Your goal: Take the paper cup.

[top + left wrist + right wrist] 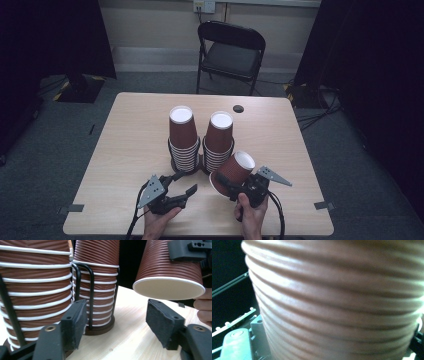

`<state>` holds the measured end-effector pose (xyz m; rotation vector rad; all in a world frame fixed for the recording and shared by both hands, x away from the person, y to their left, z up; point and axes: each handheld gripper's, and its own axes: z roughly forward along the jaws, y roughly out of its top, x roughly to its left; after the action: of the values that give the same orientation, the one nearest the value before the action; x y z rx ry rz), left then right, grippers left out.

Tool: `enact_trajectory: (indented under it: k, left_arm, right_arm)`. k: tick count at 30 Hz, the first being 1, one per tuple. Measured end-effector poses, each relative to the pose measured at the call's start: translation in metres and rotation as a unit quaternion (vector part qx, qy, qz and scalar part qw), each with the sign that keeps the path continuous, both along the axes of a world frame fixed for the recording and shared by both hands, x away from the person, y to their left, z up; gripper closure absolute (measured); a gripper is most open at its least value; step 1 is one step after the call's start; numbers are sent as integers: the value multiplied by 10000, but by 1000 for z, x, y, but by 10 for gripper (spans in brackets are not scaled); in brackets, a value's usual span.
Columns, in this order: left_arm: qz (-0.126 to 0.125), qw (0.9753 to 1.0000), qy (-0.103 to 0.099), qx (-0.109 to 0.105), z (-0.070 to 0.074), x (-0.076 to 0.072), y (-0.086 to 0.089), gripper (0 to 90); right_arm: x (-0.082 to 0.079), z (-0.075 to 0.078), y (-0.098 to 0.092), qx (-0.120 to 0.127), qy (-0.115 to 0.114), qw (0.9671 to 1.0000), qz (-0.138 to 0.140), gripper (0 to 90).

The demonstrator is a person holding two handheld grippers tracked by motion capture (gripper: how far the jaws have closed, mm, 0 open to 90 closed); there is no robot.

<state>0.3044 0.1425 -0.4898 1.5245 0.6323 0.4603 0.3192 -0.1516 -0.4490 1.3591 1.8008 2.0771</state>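
Single ribbed brown paper cup (235, 171), white rolled rim and pale base, is clamped in the right gripper (231, 187), held upside-down and tilted above the light wood-grain table (135, 135), just right of two inverted cup stacks (182, 140) in black wire holders (90, 293). Left gripper (181, 187) rests near the front edge, foam-padded jaws spread wide, empty, beside the left stack.

Ribbed brown cup (234, 171) with white base and rim, pale wood-grain table (130, 145), black chair (231, 47)
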Motion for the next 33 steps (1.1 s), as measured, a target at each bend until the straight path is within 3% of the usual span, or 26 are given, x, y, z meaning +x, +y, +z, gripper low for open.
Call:
enact_trajectory:
  k: [2, 9, 17, 19, 33]
  left_arm:
    - [-128, 9999, -27, -49, 0, -1, -2, 366]
    - [-283, 9995, -97, -93, 0, 1, -10, 379]
    - [-334, 9992, -226, -70, -2, 2, -15, 389]
    - [-304, 9991, -300, -75, -3, 1, -17, 427]
    - [-335, 9976, -596, -136, -3, 0, -25, 502]
  right_arm:
    - [-1, -2, 0, -49, -54, 9999, -79, 146]
    - [-3, -6, 1, 180, -2, 9998, 14, 146]
    - [-2, -13, 5, 619, 253, 9973, 300, 145]
    - [-3, -17, 9, 743, 363, 9957, 407, 145]
    - [-5, -23, 22, 978, 717, 9903, 677, 142]
